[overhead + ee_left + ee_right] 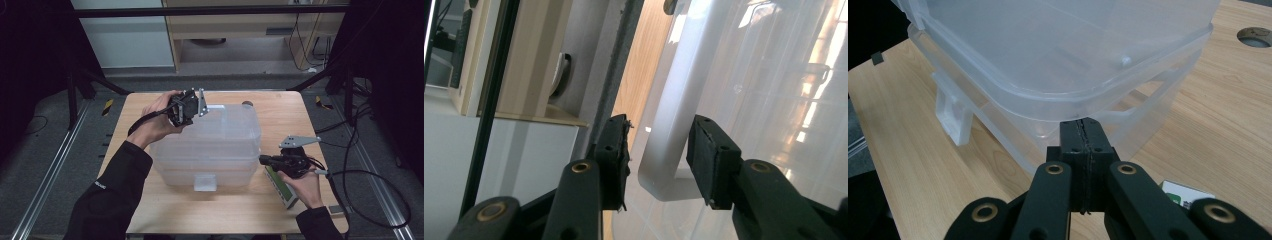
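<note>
**Left jaws standing loose around the far latch of the clear bin**

One translucent storage bin [210,150] is sitting in the middle of the wooden counter [240,210], its lid [220,127] resting on top. The left gripper [192,107] is hovering at the bin's far edge, and in the left gripper view its jaws are standing apart on either side of the white latch [671,125] there, released, with neither pad pressing on it. The right gripper [264,160] is waiting at the bin's right side, jaws clenched together on nothing, their tips just under the lid's rim [1068,107].

What could go wrong, as I judge it: with the left jaws slack, any pull now is going to slide off the latch rather than move it. If the right jaws are pushing up under the rim while a latch is holding, the whole bin may be tipping or skidding across the counter toward the left.

Count: one bin, one lid, two latches in sight, the far one and the near one [205,183], one small green-and-white box [282,187] lying beside the right hand, two grippers.
</note>
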Motion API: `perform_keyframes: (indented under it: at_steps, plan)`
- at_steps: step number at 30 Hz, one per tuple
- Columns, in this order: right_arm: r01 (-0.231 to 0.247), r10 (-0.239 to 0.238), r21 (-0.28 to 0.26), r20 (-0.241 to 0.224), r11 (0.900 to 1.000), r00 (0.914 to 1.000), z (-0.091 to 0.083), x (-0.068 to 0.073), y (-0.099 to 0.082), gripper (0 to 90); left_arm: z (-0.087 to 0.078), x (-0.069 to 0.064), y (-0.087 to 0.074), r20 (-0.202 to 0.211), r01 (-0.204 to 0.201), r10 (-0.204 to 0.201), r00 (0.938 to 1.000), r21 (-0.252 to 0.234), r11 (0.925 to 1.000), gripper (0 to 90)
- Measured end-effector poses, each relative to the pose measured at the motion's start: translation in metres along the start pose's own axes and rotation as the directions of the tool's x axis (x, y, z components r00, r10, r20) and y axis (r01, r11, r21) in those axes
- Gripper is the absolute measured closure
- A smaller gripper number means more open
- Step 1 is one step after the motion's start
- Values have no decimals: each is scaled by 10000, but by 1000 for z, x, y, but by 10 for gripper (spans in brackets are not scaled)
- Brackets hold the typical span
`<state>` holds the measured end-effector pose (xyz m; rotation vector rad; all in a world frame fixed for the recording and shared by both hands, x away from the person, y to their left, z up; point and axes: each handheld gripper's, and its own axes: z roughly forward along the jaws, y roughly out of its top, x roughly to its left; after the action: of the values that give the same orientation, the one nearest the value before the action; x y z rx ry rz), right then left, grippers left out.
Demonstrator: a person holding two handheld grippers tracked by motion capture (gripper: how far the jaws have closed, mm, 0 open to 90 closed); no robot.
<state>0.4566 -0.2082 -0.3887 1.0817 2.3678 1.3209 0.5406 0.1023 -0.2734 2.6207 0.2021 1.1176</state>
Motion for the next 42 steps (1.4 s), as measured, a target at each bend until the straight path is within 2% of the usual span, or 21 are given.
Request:
perform_keyframes:
  at_steps: [2,3,5,9,14,18,23,26,31,34,36,39,42]
  plan:
    - [-10,10,-1,-1,10000,10000,0,0,0,900,-3,-1,-1,74,121,-120,9999,-127,9998,588]
    - [-7,7,-13,9,10000,10000,0,0,0,900,-5,0,-2,34,-28,29,10000,-129,9999,585]
    - [-4,4,-16,11,10000,10000,0,0,0,900,-10,0,-3,-4,3,-3,10000,-184,9998,582]
    - [-24,24,-9,11,10000,10000,0,0,0,900,-21,0,-8,-47,232,-234,9997,-462,9987,579]
    - [-35,35,-33,10,10000,10000,0,0,0,900,-34,2,-19,-177,753,-768,9969,-751,9943,586]
    - [-29,29,-63,6,10000,10000,-1,0,0,900,-45,5,-30,-233,1414,-1447,9892,-1081,9840,594]
    - [-44,45,-109,4,9999,10000,-1,0,0,900,-55,4,-45,-349,2166,-2235,9741,-1408,9660,616]
    - [-44,44,-148,16,9999,10000,-1,0,0,900,-60,5,-55,-355,2655,-2747,9609,-1644,9500,627]
    - [-29,30,-184,18,9998,10000,-1,0,1,900,-67,7,-71,-362,3160,-3272,9443,-1795,9316,622]
    - [-26,27,-230,53,9997,10000,-2,0,1,900,-69,7,-80,-427,3487,-3619,9313,-1839,9190,626]
    - [-51,53,-214,66,9998,10000,-2,0,1,900,-68,5,-87,-368,3762,-3895,9203,-1903,9068,636]
    - [-12,14,-221,96,9998,10000,-2,1,2,900,-67,3,-95,-419,4038,-4184,9073,-1901,8949,639]
    - [-1,3,-221,105,9998,9999,-2,1,2,900,-67,1,-104,-470,4355,-4526,8905,-2006,8775,643]
